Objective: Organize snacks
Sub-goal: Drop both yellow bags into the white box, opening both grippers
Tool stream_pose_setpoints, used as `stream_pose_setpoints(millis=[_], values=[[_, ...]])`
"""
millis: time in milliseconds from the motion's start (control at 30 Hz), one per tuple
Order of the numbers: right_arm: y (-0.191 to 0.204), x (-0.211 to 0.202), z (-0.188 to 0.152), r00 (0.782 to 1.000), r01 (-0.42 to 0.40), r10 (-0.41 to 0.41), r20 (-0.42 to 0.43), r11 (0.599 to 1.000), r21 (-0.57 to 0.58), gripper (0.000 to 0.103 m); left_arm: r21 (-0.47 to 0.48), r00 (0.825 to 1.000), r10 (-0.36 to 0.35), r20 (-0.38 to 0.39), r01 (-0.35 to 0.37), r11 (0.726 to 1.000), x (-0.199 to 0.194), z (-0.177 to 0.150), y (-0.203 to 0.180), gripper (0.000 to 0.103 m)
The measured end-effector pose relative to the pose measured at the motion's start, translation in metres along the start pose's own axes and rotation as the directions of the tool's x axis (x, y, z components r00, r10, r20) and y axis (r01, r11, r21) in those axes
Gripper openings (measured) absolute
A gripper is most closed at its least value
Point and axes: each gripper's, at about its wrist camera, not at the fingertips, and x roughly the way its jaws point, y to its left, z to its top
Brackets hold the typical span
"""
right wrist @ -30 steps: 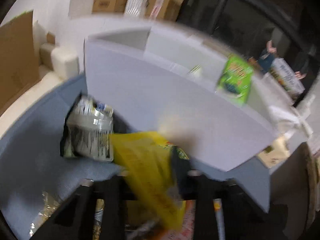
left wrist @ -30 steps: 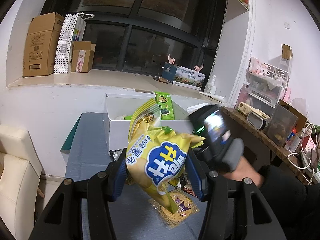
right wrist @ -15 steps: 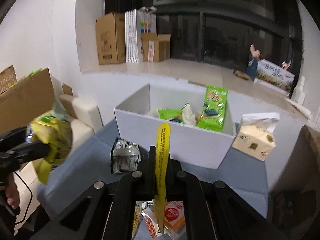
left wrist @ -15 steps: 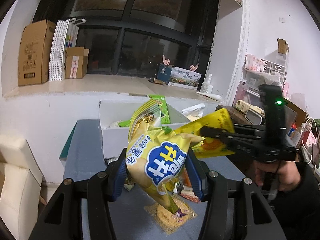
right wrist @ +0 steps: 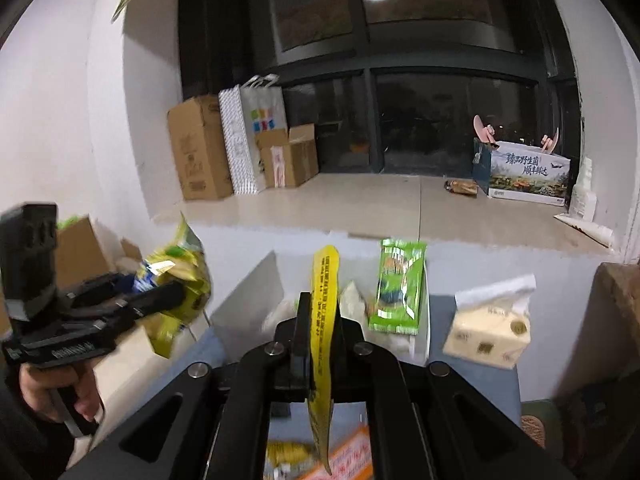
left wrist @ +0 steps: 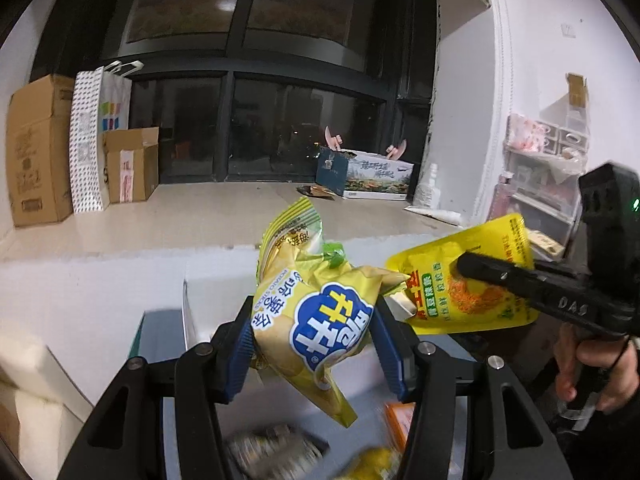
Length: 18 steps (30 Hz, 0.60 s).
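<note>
My left gripper [left wrist: 314, 340] is shut on a puffy yellow chip bag [left wrist: 320, 320] with a blue logo, held in the air. My right gripper [right wrist: 322, 320] is shut on a flat yellow snack packet [right wrist: 324, 320], seen edge-on. In the left wrist view the right gripper [left wrist: 468, 264] holds that yellow packet [left wrist: 472, 280] just right of the chip bag. In the right wrist view the left gripper [right wrist: 180, 292] with its chip bag [right wrist: 176, 276] is at the left. The white box [right wrist: 248, 300] below holds a green packet [right wrist: 398, 284] and other snacks.
A tissue pack [right wrist: 490, 328] stands right of the white box on the blue-grey table [right wrist: 472, 392]. Loose snack packets [left wrist: 276, 448] lie blurred on the table below the grippers. Cardboard boxes [left wrist: 36, 148] and a gift box [left wrist: 368, 176] sit on the window ledge. Cluttered shelves [left wrist: 552, 176] stand at the right.
Both grippers have risen with their packets; the views tilted up toward the window. The right gripper's yellow packet has come closer to the chip bag.
</note>
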Motion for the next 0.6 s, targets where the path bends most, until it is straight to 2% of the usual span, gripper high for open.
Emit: stream_pose_setpoints(millis=[133, 233, 300, 333, 367, 400, 433, 500, 600], values=[[-0.021, 0.039, 0.027, 1.0, 0.019, -0.018, -0.023, 0.999, 0.045, 0.004, -0.012, 0.999, 0.012, -0.045, -0.012, 1.0, 0.048, 0.02, 0.009, 0.059], [-0.033, 0.073, 0.035, 0.996, 0.066, -0.063, -0.069, 0.997, 0.036, 0.004, -0.019, 0.994, 0.037, -0.106, -0.039, 0.999, 0.086, 0.025, 0.017, 0.059], [-0.039, 0.09, 0.036, 0.993, 0.078, -0.075, -0.096, 0.997, 0.027, 0.004, -0.013, 0.989, 0.084, -0.124, -0.086, 0.996, 0.103, 0.023, 0.021, 0.061], [-0.042, 0.102, 0.036, 0.99, 0.091, -0.087, -0.112, 0.996, 0.024, 0.005, -0.011, 0.984, 0.122, -0.13, -0.124, 0.992, 0.112, 0.021, 0.024, 0.064], [-0.045, 0.107, 0.035, 0.989, 0.093, -0.088, -0.122, 0.995, 0.029, 0.005, -0.015, 0.98, 0.135, -0.144, -0.139, 0.99, 0.12, 0.018, 0.027, 0.073], [-0.048, 0.116, 0.034, 0.987, 0.087, -0.081, -0.141, 0.995, 0.042, 0.012, -0.027, 0.972, 0.159, -0.171, -0.166, 0.986, 0.131, 0.015, 0.033, 0.084], [-0.053, 0.128, 0.03, 0.981, 0.084, -0.071, -0.182, 0.994, 0.064, 0.047, -0.041, 0.965, 0.18, -0.19, -0.191, 0.981, 0.137, 0.012, 0.037, 0.103], [-0.059, 0.139, 0.023, 0.976, 0.101, -0.083, -0.201, 0.991, 0.084, 0.103, -0.063, 0.963, 0.16, -0.218, -0.177, 0.982, 0.144, 0.006, 0.045, 0.103], [-0.062, 0.143, 0.012, 0.976, 0.135, -0.119, -0.18, 0.988, 0.08, 0.103, -0.056, 0.958, 0.159, -0.239, -0.177, 0.983, 0.145, 0.0, 0.049, 0.103]])
